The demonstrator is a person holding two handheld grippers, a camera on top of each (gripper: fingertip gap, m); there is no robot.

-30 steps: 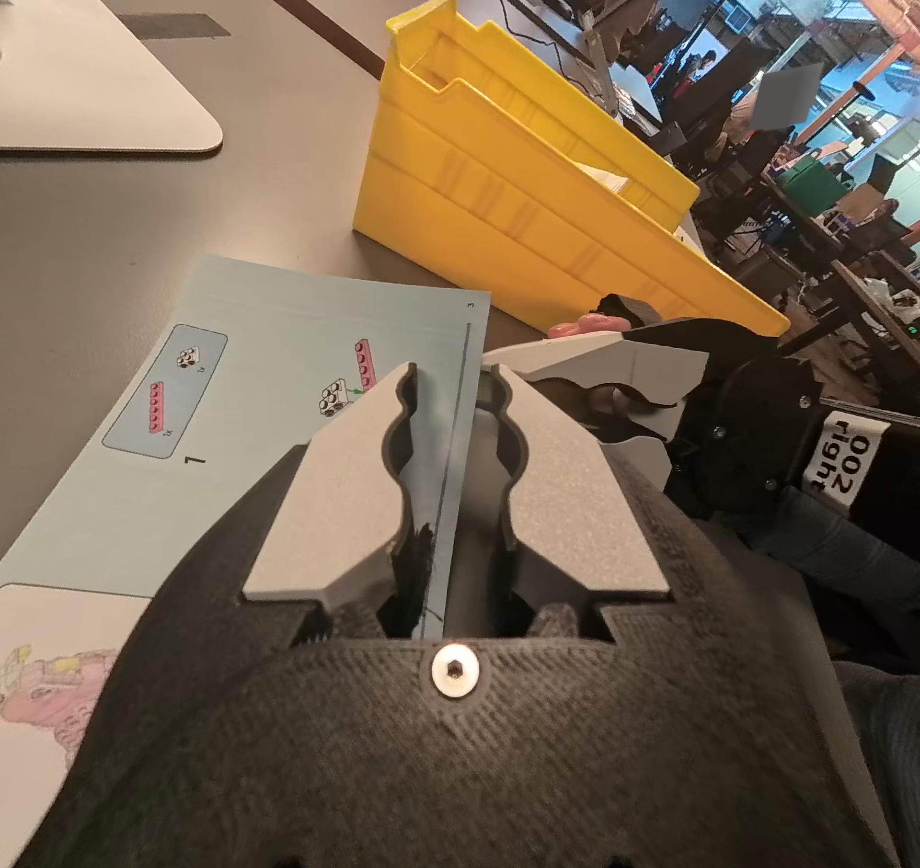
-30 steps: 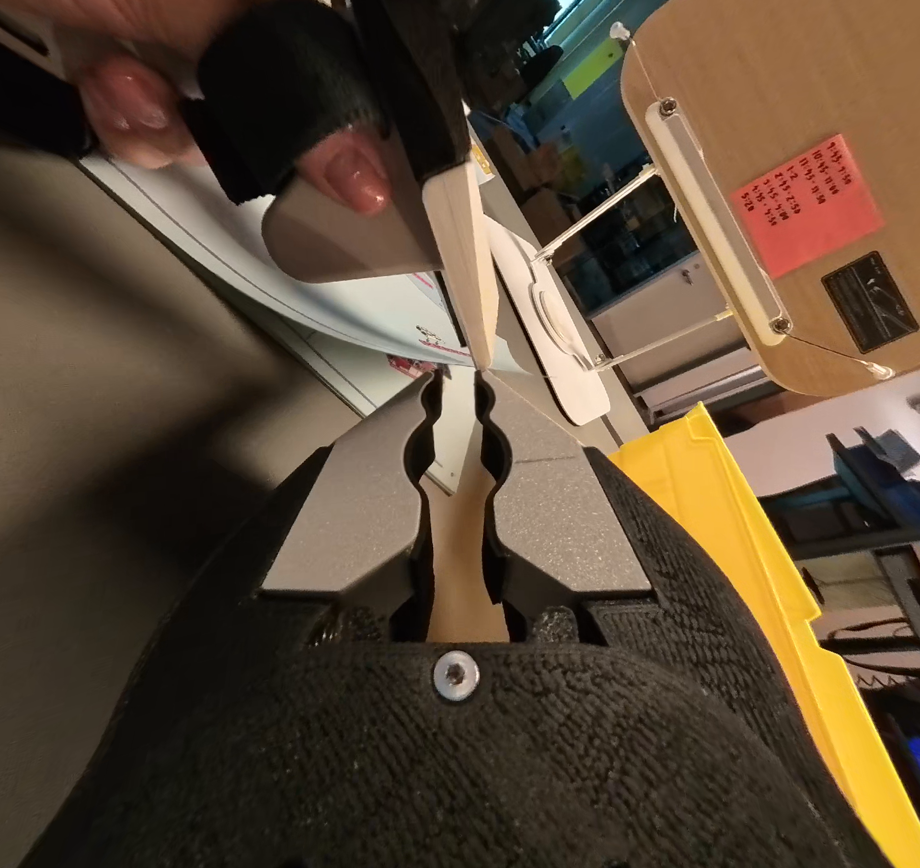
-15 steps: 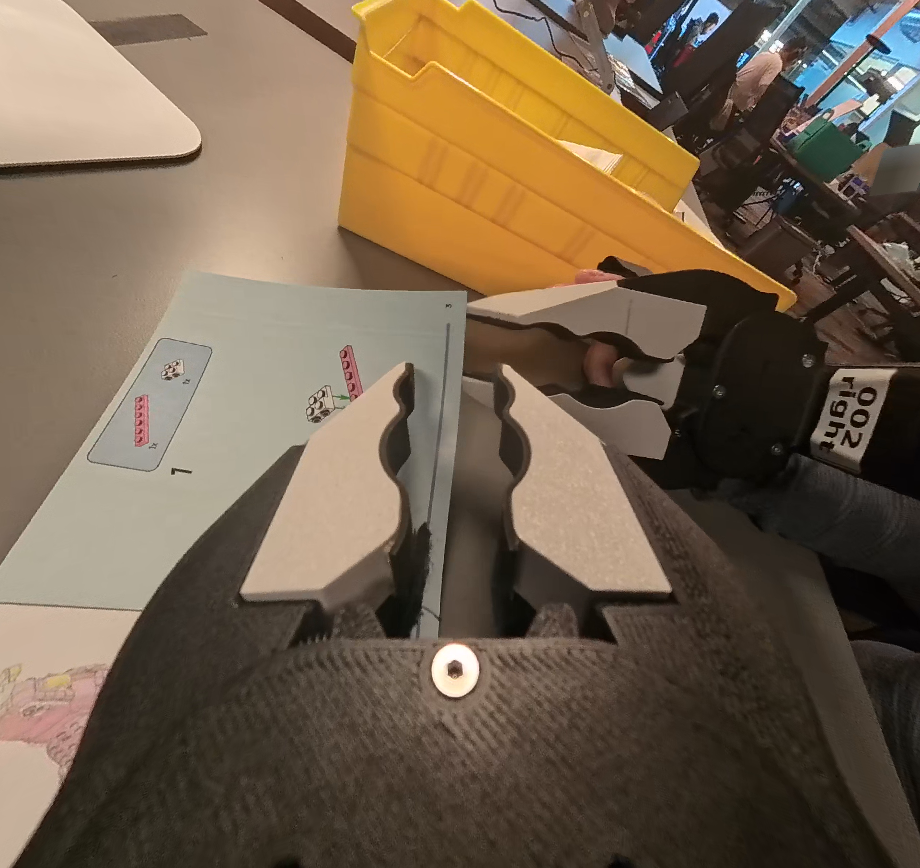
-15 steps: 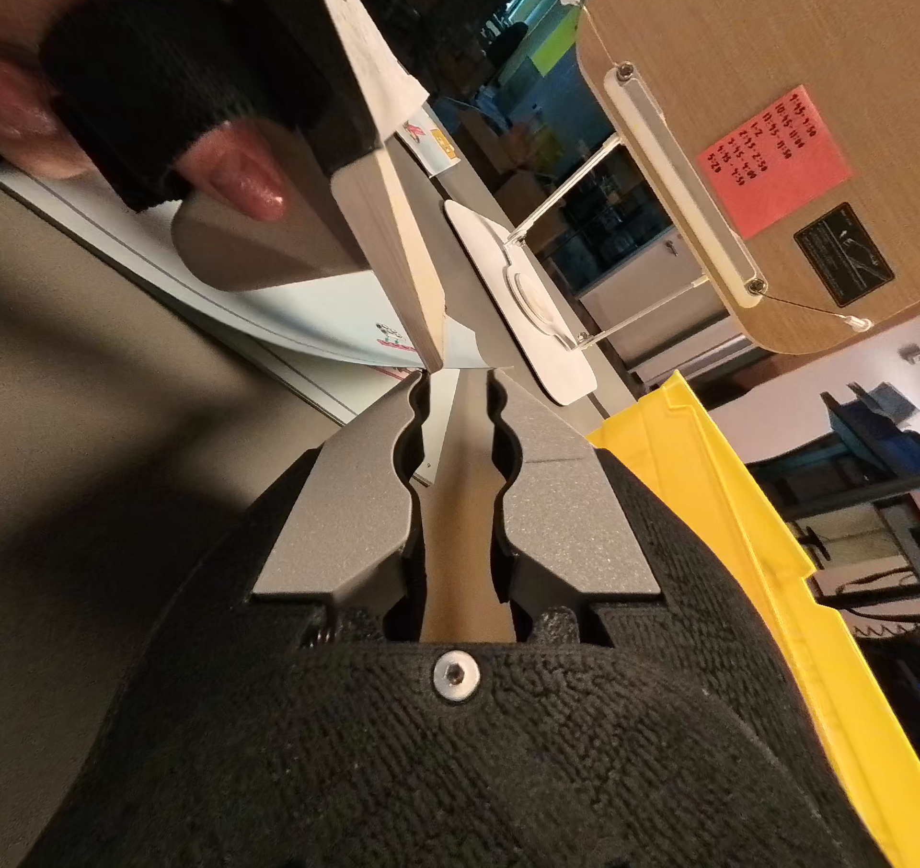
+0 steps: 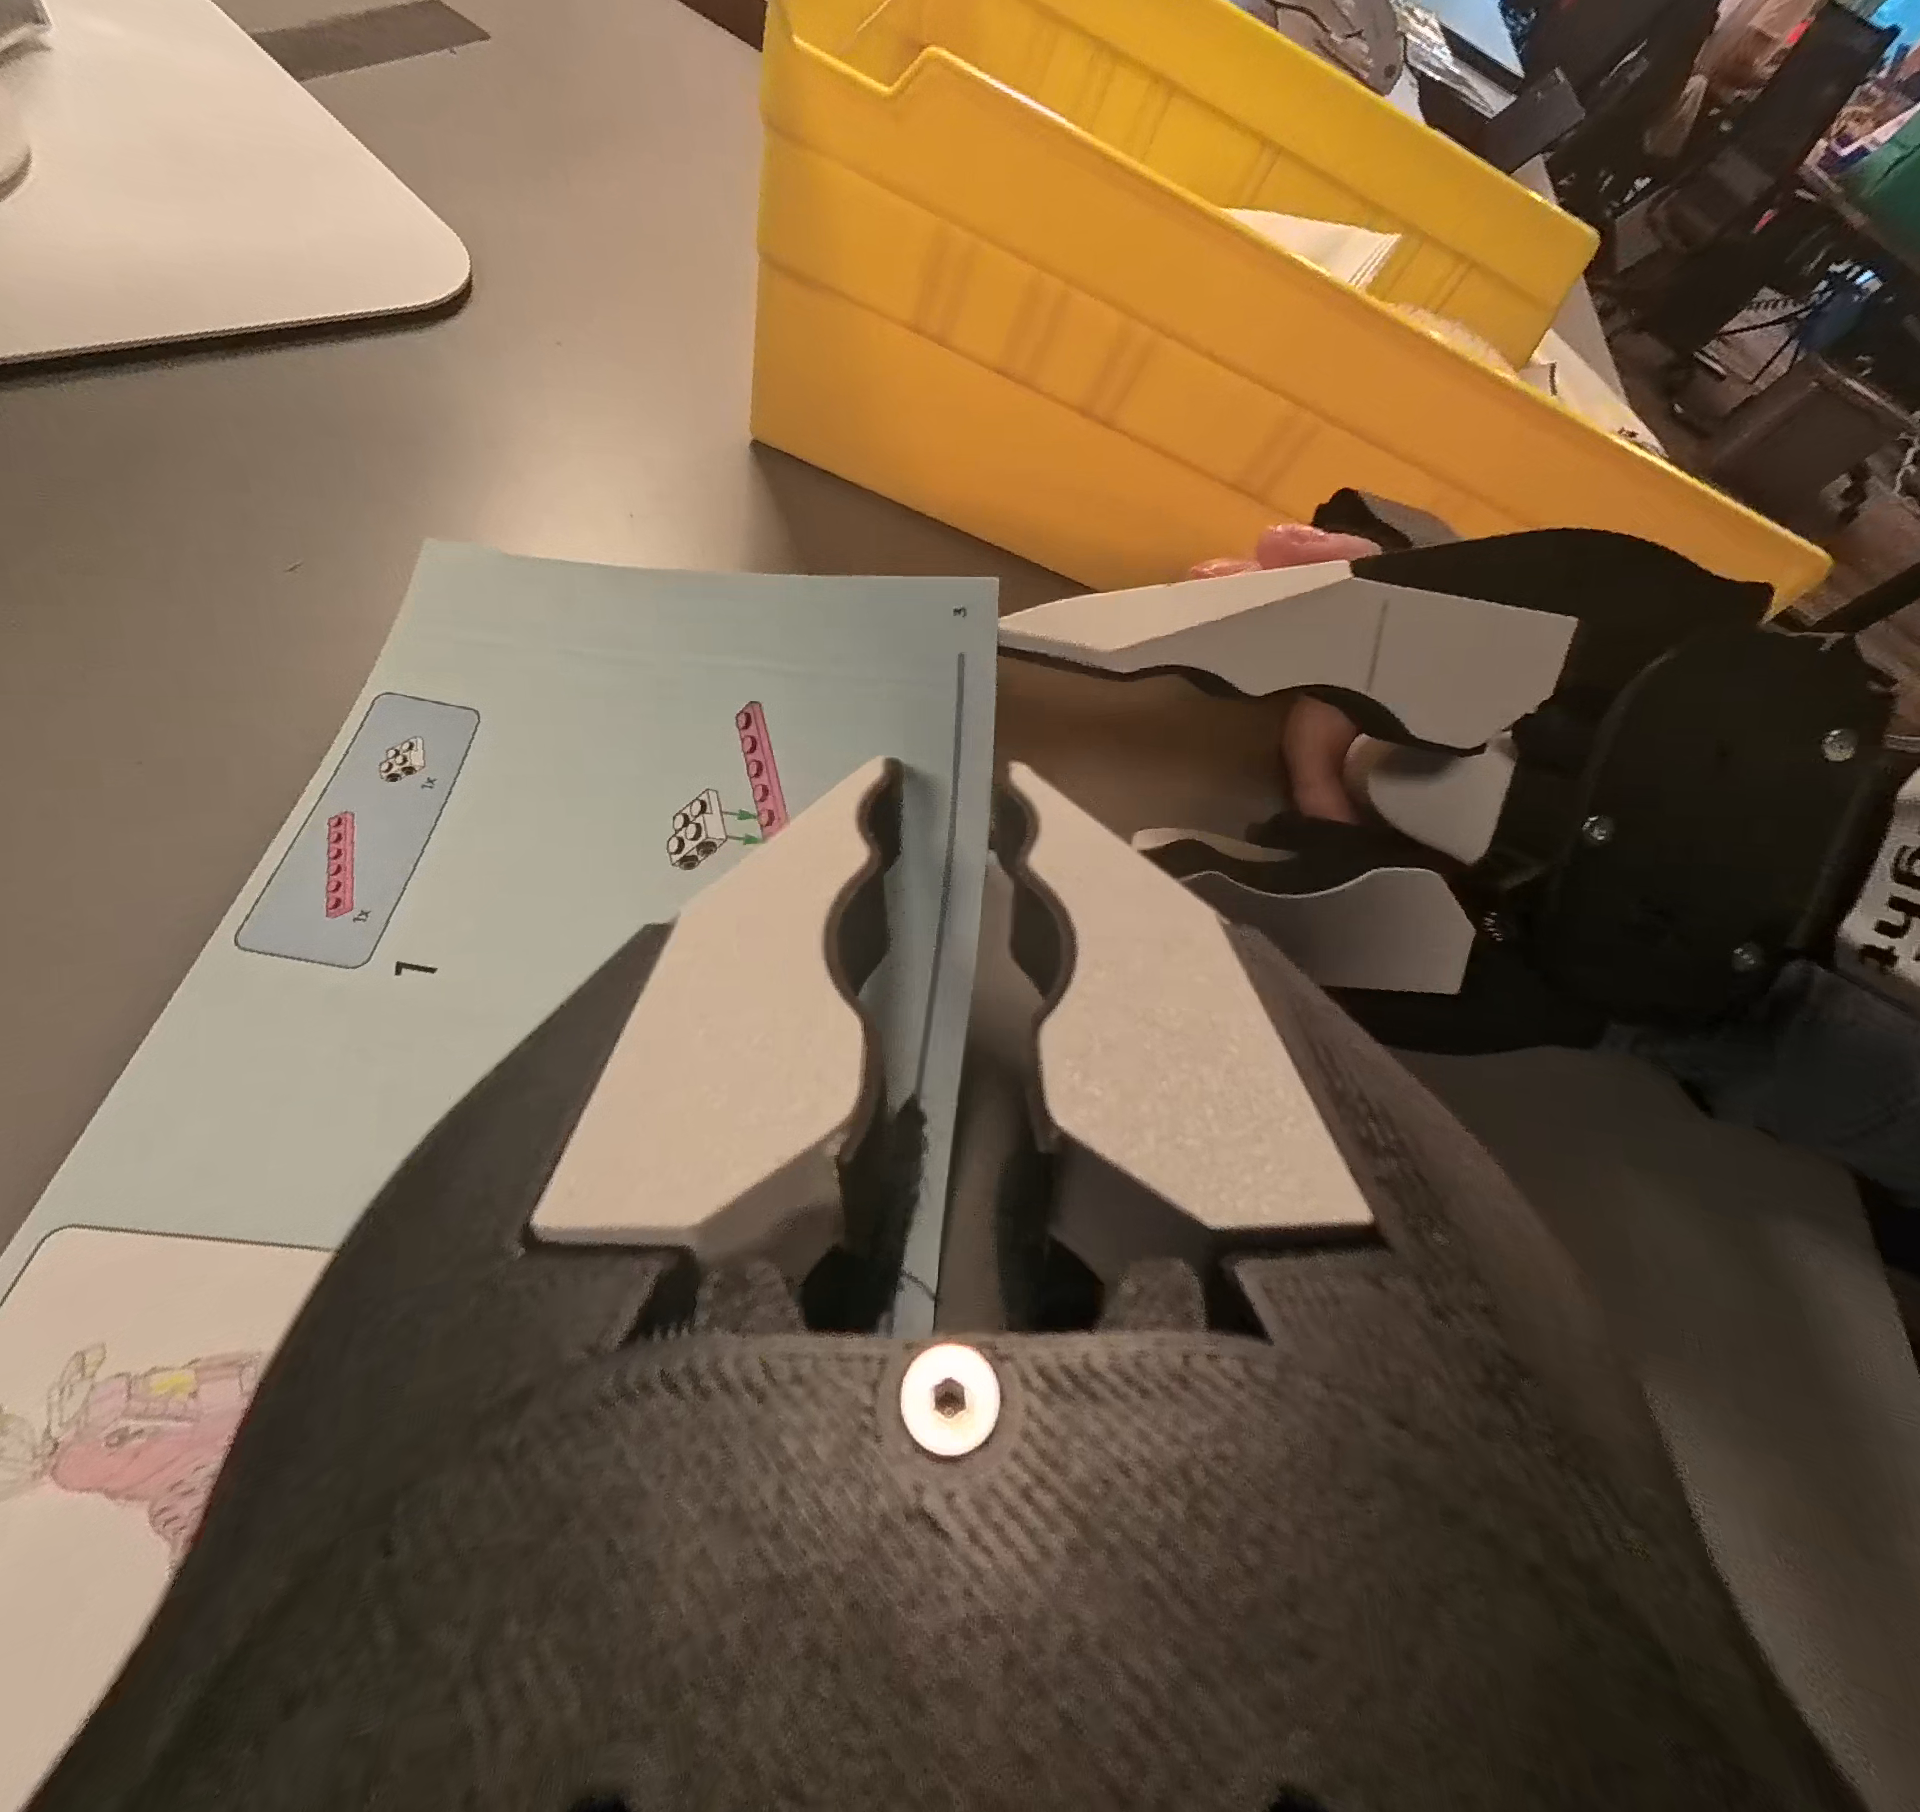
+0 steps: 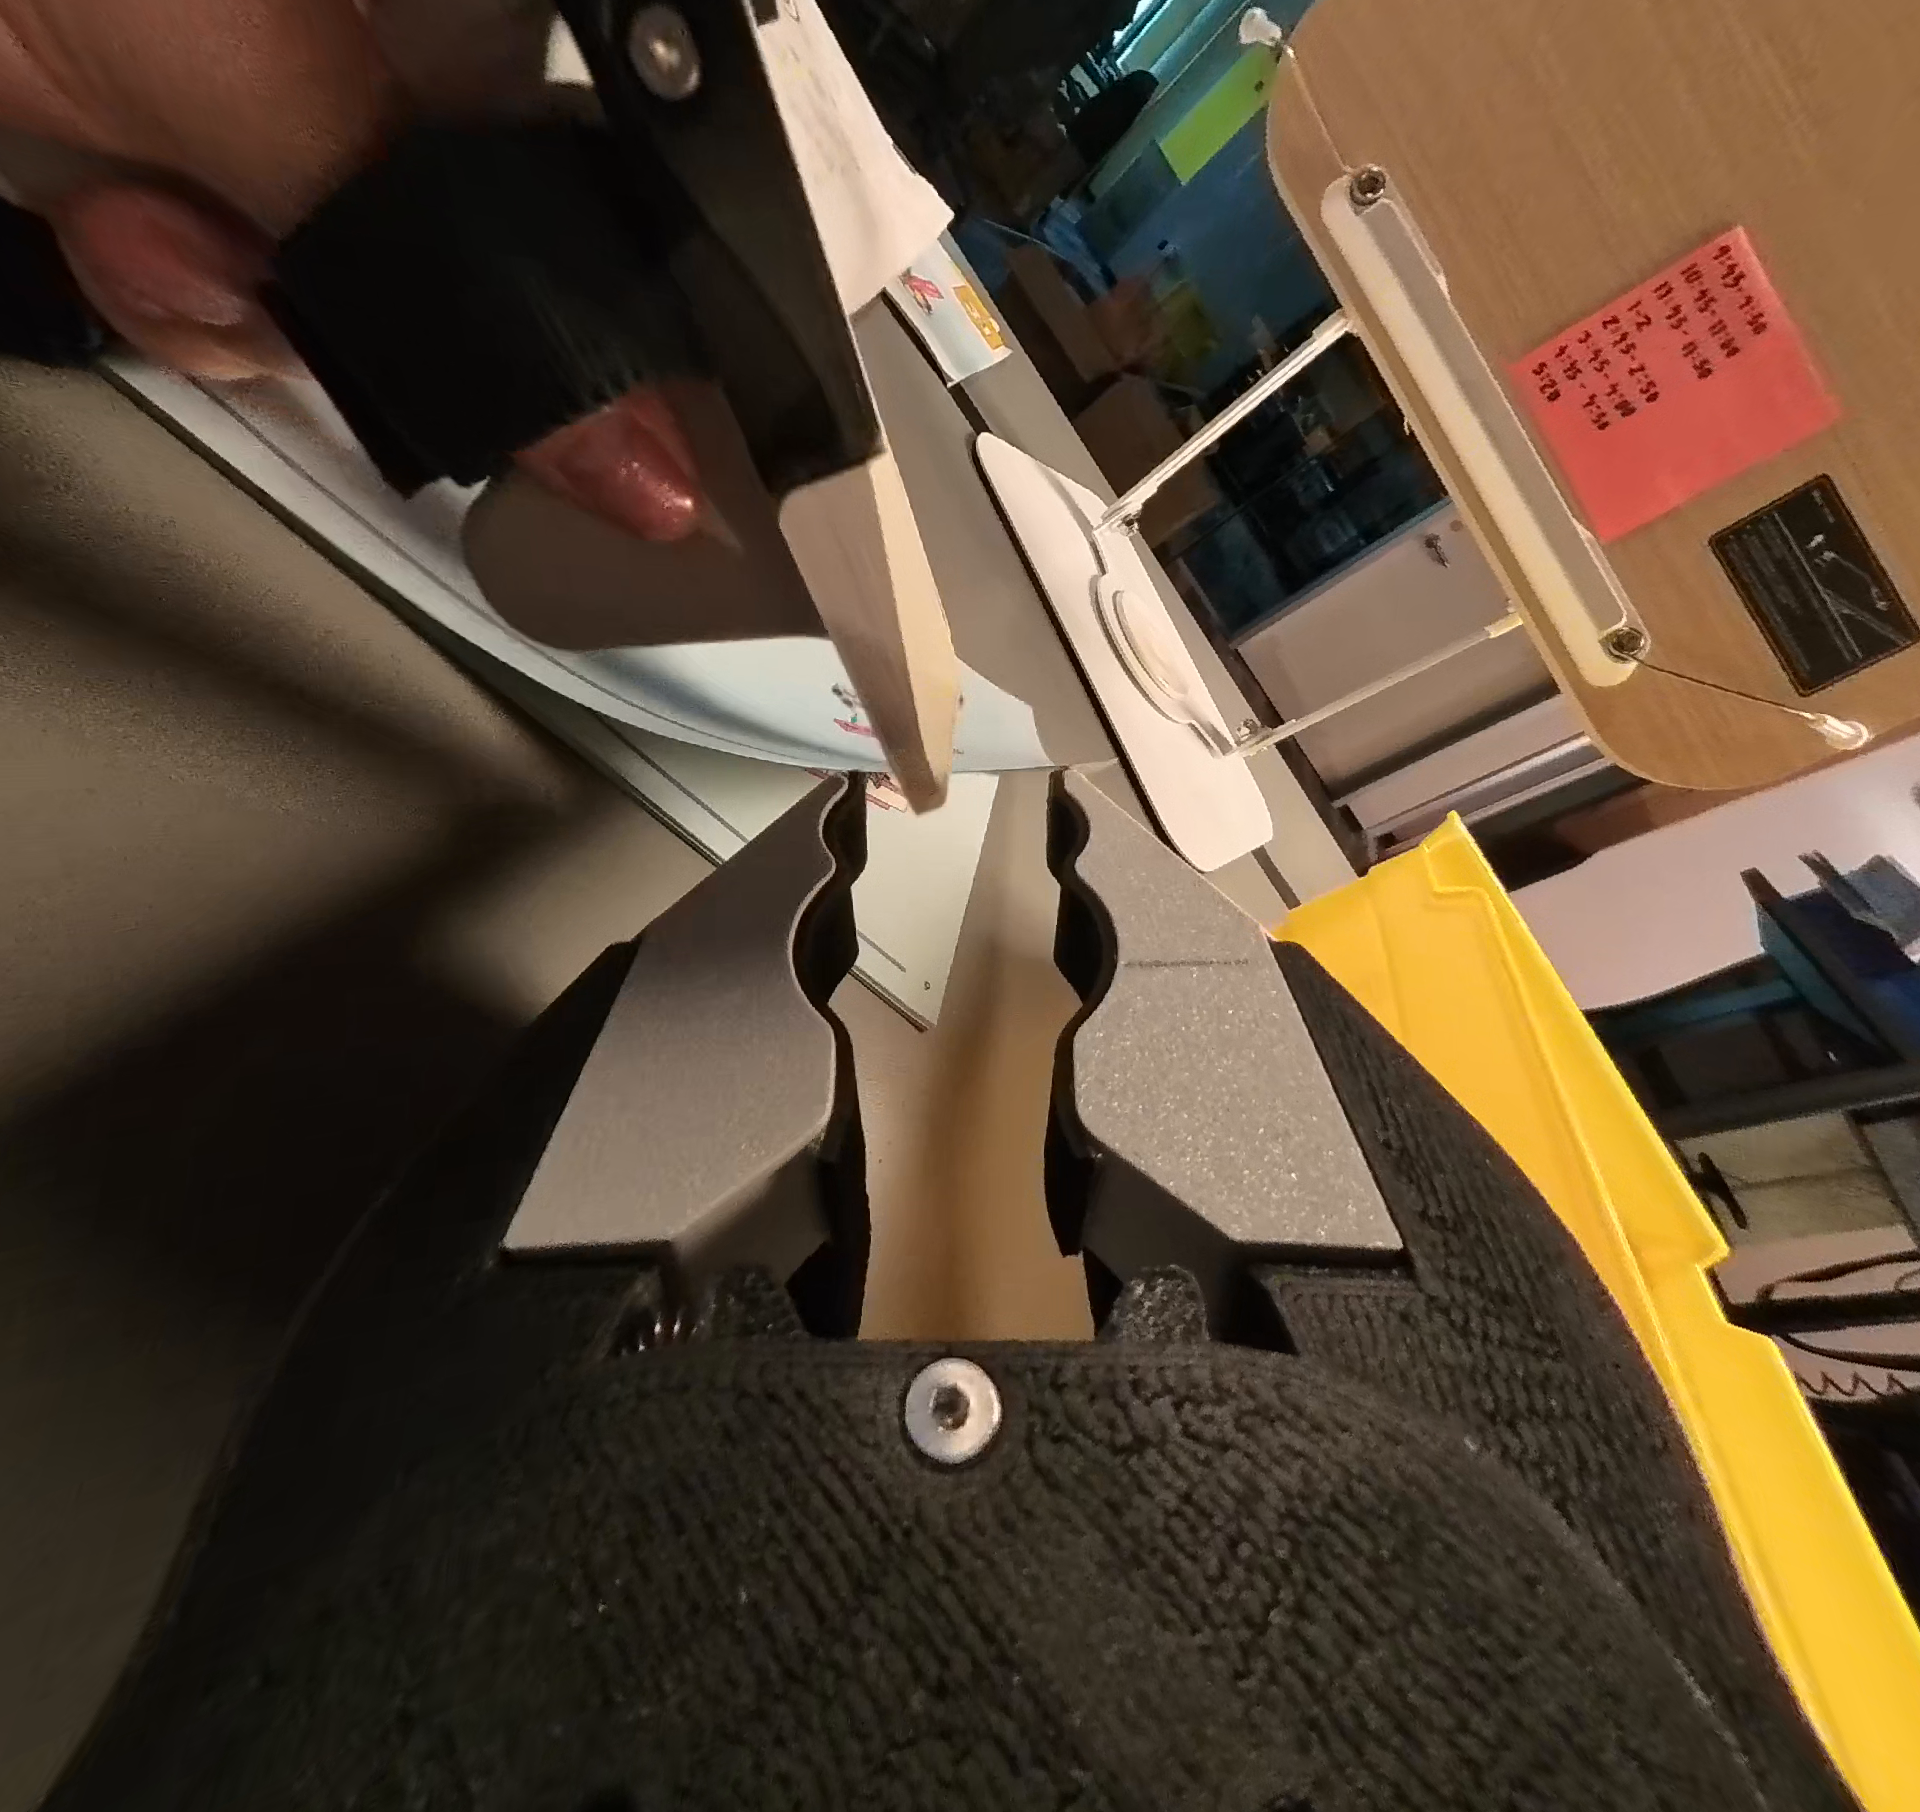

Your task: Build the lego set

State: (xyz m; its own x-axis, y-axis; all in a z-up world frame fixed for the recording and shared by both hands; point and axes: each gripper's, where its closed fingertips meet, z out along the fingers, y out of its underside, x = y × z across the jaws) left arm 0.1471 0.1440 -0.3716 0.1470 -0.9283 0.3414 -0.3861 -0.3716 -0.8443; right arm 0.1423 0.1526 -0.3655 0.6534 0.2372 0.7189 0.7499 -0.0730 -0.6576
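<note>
Left gripper (image 5: 943, 775) hovers low over the light-blue instruction sheet (image 5: 582, 765), its grey fingers (image 5: 769, 1014) standing a little apart with the sheet's right edge running up between them; whether either pad presses the paper cannot be told from here. Far left on the grey table (image 5: 208, 536) sits a white rounded stand base (image 5: 197, 224); the sheet lies in front of it, printed with pink and white brick diagrams, and its near right edge is lifted off the table. Behind the sheet stands the yellow bin (image 5: 1091, 308), long side facing us; something white lies inside it. Over to the right, the right gripper (image 5: 1081, 734) comes in sideways, its two fingers clearly apart, nothing between them; its upper finger tip sits just beside the sheet's far right corner. From its own camera, the right gripper (image 6: 951, 786) shows wide-set jaws over bare table; the curled blue page (image 6: 727, 713) arcs just beyond the tips, with the left gripper's finger (image 6: 883, 619) slanting down onto it; a wooden board (image 6: 1558, 204) on a stand rises at right, with the yellow bin below it.
</note>
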